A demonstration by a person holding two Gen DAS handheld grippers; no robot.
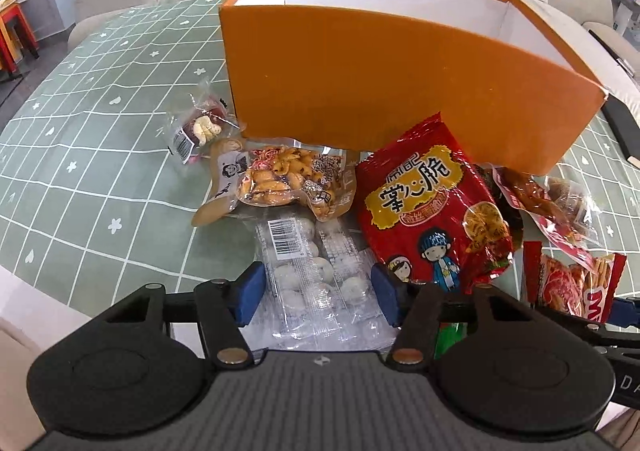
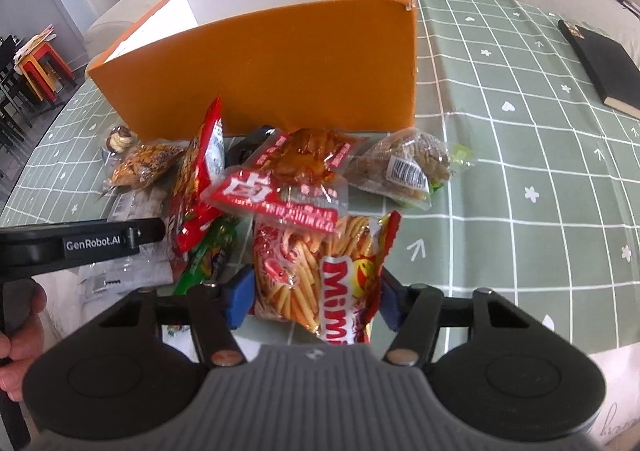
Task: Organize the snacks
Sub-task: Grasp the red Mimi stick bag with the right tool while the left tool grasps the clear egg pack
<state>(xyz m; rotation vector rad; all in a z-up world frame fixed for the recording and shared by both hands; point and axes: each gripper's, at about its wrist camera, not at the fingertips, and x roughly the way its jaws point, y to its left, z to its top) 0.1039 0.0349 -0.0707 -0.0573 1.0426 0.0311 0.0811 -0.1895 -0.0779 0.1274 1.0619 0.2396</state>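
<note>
Both grippers' fingers are wide open: left gripper (image 1: 318,293) around the soft, slippery clear mochi pack (image 1: 316,279), right gripper (image 2: 316,297) around the light, crinkly Mimi bag (image 2: 320,275); grip each at mid-body, gently.

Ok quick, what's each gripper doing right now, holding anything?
Left gripper: open, fingers on either side of the clear pack of white round sweets, not clamped.
Right gripper: open around the Mimi stick-snack bag, grip not closed.
</note>
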